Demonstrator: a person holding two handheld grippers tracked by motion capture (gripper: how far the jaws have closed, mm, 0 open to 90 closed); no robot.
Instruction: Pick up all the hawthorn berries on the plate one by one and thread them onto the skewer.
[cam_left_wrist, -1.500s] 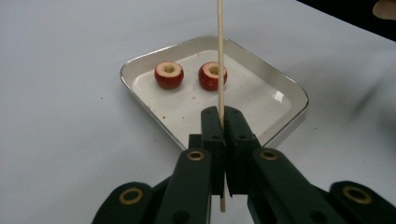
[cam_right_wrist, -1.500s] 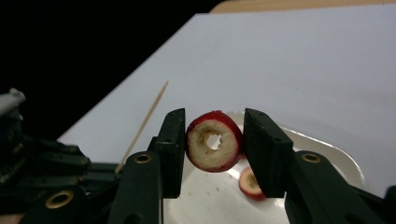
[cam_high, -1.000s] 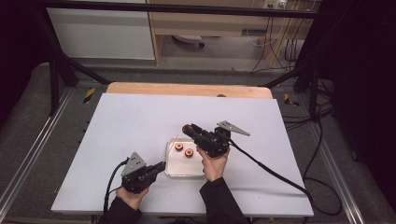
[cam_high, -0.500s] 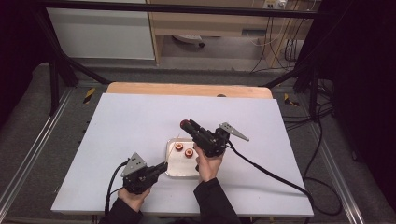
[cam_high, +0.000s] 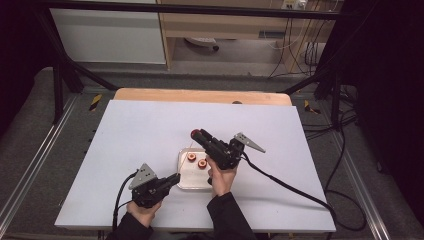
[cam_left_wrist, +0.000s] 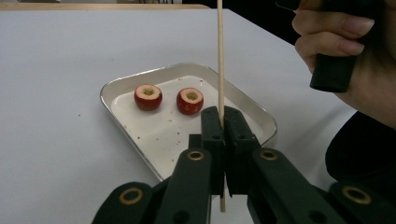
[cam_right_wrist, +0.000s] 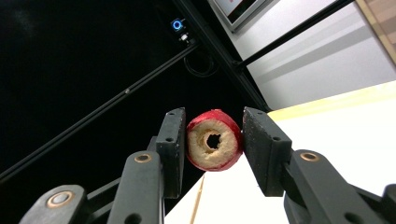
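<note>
My left gripper (cam_left_wrist: 223, 116) is shut on a thin wooden skewer (cam_left_wrist: 220, 56) that stands upright between its jaws, at the near edge of a small metal tray (cam_left_wrist: 116, 91). Two cored red fruit pieces (cam_left_wrist: 148, 96) (cam_left_wrist: 189, 101) lie in the tray, hole up. My right gripper (cam_right_wrist: 214, 122) is shut on a third cored red fruit piece (cam_right_wrist: 214, 142), its hole facing the camera, with the skewer's tip (cam_right_wrist: 197, 200) just below it. In the high view the left gripper (cam_high: 174, 179) sits at the tray's (cam_high: 184, 184) front left, and the right gripper (cam_high: 196, 134) holds its fruit above the tray.
The tray rests near the front middle of a white tabletop (cam_high: 140, 130) with a wooden strip (cam_high: 200, 96) at its far edge. The hand on the right gripper (cam_left_wrist: 345, 51) is close by at the left gripper's right. Cables trail off the table's front and right.
The right gripper has lifted its fruit slightly up and away over the tray. The left gripper has stayed put with the skewer.
</note>
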